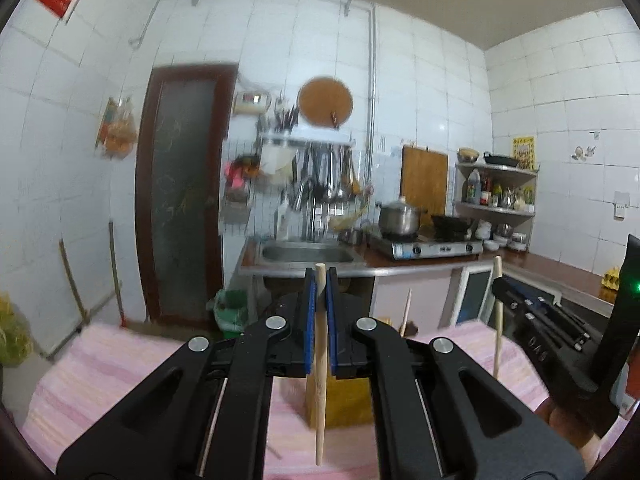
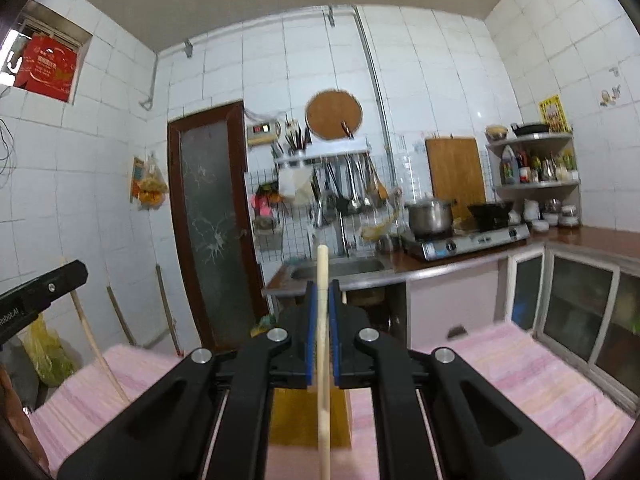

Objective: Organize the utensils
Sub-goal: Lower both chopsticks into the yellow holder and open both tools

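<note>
My left gripper (image 1: 320, 280) is shut on a pale wooden chopstick (image 1: 319, 400), which stands upright between the blue pads. Behind its lower half is a yellow-brown wooden holder box (image 1: 344, 400) on the pink cloth. At the right edge of the left wrist view, my right gripper (image 1: 500, 286) holds a second chopstick (image 1: 497, 340) upright. In the right wrist view that gripper (image 2: 323, 286) is shut on its chopstick (image 2: 324, 412), with the holder box (image 2: 296, 416) just behind. The left gripper (image 2: 78, 272) shows at the far left.
A pink striped cloth (image 1: 120, 368) covers the table under both grippers. A thin stick (image 1: 407, 308) rises behind the holder. Beyond are a sink (image 1: 308, 254), a gas stove (image 1: 436, 247) with pots, a cabinet with glass doors (image 2: 580, 312) and a dark door (image 2: 212, 220).
</note>
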The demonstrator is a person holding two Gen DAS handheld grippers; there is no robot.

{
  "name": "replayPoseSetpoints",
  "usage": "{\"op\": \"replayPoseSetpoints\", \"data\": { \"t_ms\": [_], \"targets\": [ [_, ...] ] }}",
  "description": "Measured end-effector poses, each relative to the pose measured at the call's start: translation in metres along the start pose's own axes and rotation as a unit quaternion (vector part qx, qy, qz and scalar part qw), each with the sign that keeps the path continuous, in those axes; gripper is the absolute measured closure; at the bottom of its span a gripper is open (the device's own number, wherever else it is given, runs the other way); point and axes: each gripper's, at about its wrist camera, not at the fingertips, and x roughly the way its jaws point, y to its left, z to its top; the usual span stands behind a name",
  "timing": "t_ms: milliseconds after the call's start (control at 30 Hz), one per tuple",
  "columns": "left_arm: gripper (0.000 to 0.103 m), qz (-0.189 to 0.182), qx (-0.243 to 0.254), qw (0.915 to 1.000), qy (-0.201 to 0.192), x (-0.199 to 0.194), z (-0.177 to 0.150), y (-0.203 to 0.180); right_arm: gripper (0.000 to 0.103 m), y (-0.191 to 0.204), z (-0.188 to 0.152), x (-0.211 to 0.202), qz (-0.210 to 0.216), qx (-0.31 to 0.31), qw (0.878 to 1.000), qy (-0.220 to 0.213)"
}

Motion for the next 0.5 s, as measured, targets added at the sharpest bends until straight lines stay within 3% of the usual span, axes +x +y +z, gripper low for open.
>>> {"op": "replayPoseSetpoints", "data": {
  "t_ms": [233, 367, 500],
  "targets": [
    [0.099, -0.018, -0.009, 0.9989, -0.043, 0.054, 0.041, -0.020, 0.097, 0.004, 0.032, 0.045, 0.009, 0.015, 0.998, -0.062],
    [0.099, -0.020, -0.004, 0.9984, -0.053, 0.088, 0.039, -0.028, 0.097, -0.002, 0.029, 0.078, 0.017, 0.030, 0.997, -0.070],
    [0.099, -0.017, 0.005, 0.9989, -0.044, 0.124, 0.015, -0.033, 0.097, -0.009, 0.016, 0.110, 0.014, 0.032, 0.997, -0.074]
  ]
}}
